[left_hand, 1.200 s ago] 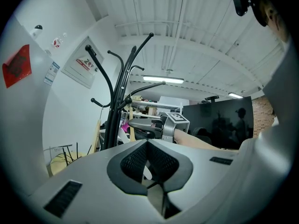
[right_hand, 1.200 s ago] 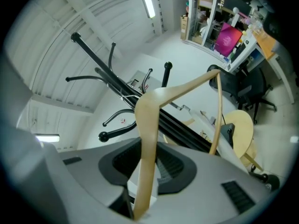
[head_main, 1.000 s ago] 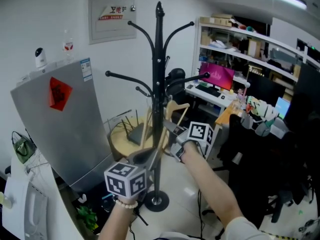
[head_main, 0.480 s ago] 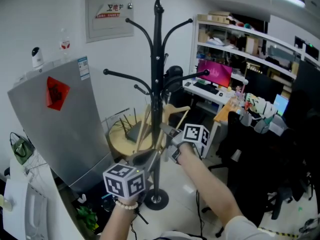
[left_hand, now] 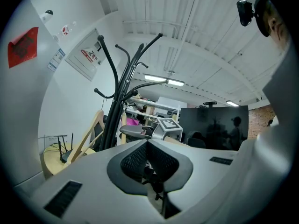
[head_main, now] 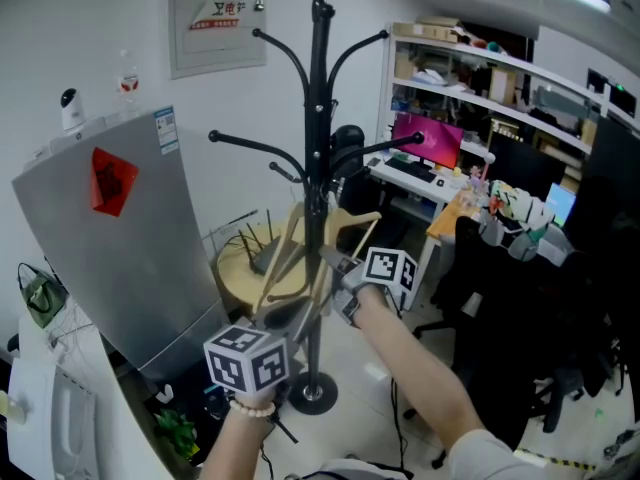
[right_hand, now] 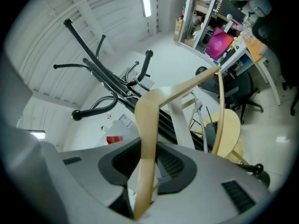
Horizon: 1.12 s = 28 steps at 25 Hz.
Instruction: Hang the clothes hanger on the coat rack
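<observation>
All three views share the coat rack (head_main: 319, 88).

A pale, honey-coloured wooden clothes hanger (right_hand: 147, 139) stands out against the glossy black coat rack (head_main: 318, 158). The left gripper (left_hand: 148, 155) and the right gripper (right_hand: 145, 164) are both light grey with dark charcoal ribbed pads. Their marker cubes (head_main: 248, 360) are patterned in black-and-white squares. Behind them, a silver-grey cabinet (head_main: 130, 268) bears a red diamond sticker (head_main: 110, 180), a monitor (head_main: 435, 140) glows magenta, and the wall (head_main: 90, 28) is white. The round table (head_main: 232, 273) appears light tan, though it is partly hidden.
</observation>
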Tool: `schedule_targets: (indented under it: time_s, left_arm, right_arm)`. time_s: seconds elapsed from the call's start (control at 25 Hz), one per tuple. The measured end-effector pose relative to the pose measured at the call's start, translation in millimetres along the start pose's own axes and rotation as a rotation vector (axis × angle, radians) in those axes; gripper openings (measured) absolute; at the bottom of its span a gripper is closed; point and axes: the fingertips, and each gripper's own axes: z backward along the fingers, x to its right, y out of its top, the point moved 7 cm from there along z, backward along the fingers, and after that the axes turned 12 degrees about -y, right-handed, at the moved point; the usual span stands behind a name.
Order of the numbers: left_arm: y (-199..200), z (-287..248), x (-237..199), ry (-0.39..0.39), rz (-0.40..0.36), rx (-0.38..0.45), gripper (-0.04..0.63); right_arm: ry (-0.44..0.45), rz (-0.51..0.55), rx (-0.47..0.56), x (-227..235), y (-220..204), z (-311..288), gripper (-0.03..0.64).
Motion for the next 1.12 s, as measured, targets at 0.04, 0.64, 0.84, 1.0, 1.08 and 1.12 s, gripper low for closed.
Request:
schedule_targets:
  time_s: [0.04,0.64,0.84,1.0,1.08,1.12]
  left_arm:
    - [-1,1,-1,-0.002,0.002,-0.001,-0.006]
    - [-2,11,-11,-0.052,0.024,0.0,-0.006]
    - [-4,14,-11,-0.072,0.033,-0.001,-0.006]
    - [-3,20,-12,-0.08,0.035,0.007,-0.006]
    - [-2,24,-12,-0.085,0.041,0.015,-0.006]
    - [-3,26,-12,-0.087,0.045,0.02,-0.006]
  right_arm:
    - [-0.001,0.0,0.002,0,0,0,0.118]
    - [-0.092,0.032,0.013,-4,-2,1,0.13]
    - [-0.114,0.037,0.025,-4,-3,6,0.194]
    - [-0.14,0.056,0.051,-6,-3,16,0.24]
    - [-0.16,0.071,0.073,-8,-2,23,0.246]
    - [-0.173,0.079,0.087,-8,-2,28,0.248]
